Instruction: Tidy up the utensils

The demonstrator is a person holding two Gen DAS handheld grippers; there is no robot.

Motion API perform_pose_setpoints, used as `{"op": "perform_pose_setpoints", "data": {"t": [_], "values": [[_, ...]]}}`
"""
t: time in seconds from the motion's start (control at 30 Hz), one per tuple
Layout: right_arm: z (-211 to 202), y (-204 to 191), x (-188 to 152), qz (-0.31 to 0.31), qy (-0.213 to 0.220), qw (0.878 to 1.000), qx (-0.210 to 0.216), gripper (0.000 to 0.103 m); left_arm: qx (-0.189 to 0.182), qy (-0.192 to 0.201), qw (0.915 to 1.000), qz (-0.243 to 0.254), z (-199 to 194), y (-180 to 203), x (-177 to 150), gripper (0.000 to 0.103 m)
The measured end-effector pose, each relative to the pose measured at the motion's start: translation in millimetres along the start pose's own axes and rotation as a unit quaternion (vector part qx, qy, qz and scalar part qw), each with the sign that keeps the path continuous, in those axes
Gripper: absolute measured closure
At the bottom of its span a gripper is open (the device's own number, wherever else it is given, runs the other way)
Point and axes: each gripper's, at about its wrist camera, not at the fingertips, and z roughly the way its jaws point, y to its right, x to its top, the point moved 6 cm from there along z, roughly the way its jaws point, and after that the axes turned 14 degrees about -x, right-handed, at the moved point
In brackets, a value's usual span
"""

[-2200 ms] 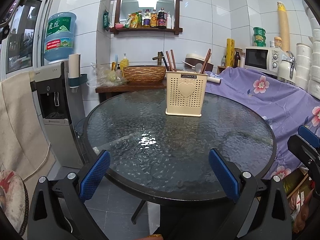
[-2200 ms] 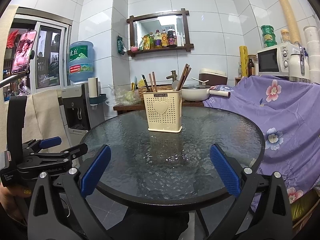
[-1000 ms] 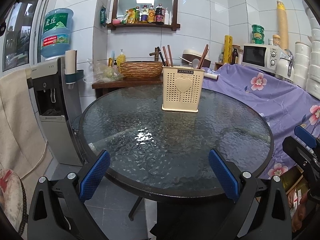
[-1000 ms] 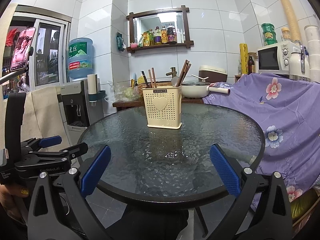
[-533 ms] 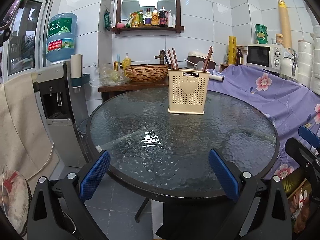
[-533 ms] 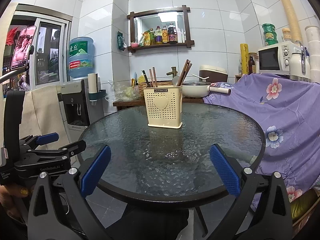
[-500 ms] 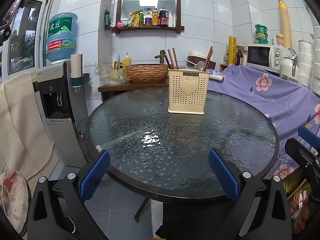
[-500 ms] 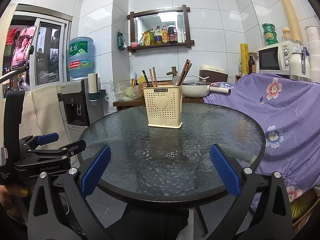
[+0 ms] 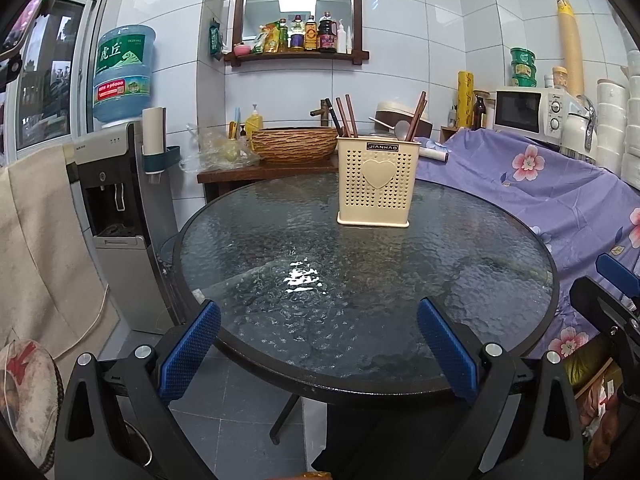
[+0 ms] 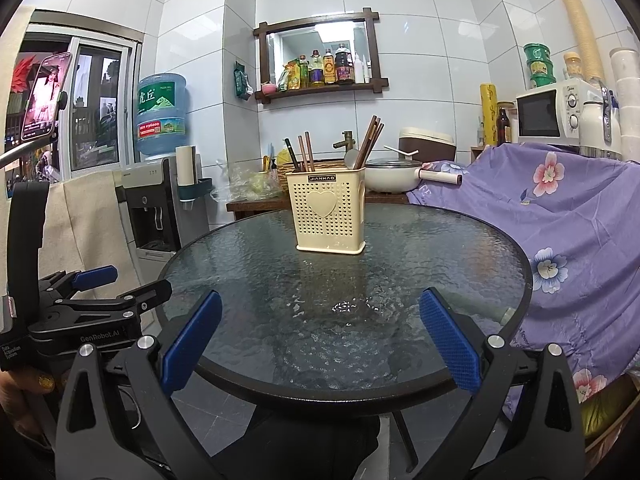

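A cream perforated utensil holder [image 9: 377, 183] [image 10: 329, 213] with a heart on its front stands upright on the far half of the round glass table [image 9: 460, 264] [image 10: 440, 264]. Brown chopsticks [image 9: 347, 115] [image 10: 370, 142] and a metal spoon [image 9: 400, 128] [image 10: 351, 157] stick out of its top. My left gripper [image 9: 318, 342] hangs open at the table's near edge with nothing between its blue pads. My right gripper [image 10: 320, 336] is open too, equally empty, at the near edge. The left gripper also shows at the left of the right wrist view.
A water dispenser [image 9: 120, 184] stands left of the table. A purple flowered cloth [image 9: 540, 184] covers furniture on the right, with a microwave [image 9: 528, 110] behind. A wicker basket [image 9: 294, 144] and a white pot [image 10: 394, 179] sit on a wooden counter beyond the table.
Both views shifted only slightly; the left one swayed sideways and back. The holder has stayed put, and both grippers remain open and empty.
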Motion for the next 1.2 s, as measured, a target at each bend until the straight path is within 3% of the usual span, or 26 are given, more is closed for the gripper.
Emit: {"op": "perform_pose_setpoints", "data": {"t": [1.2], "values": [[0.2,-1.3,-3.5,-0.002,-0.003,1.000,0.003,0.006,0.003,0.001,1.0000,0.005,-1.0,-1.8,2.0,0.006]]}}
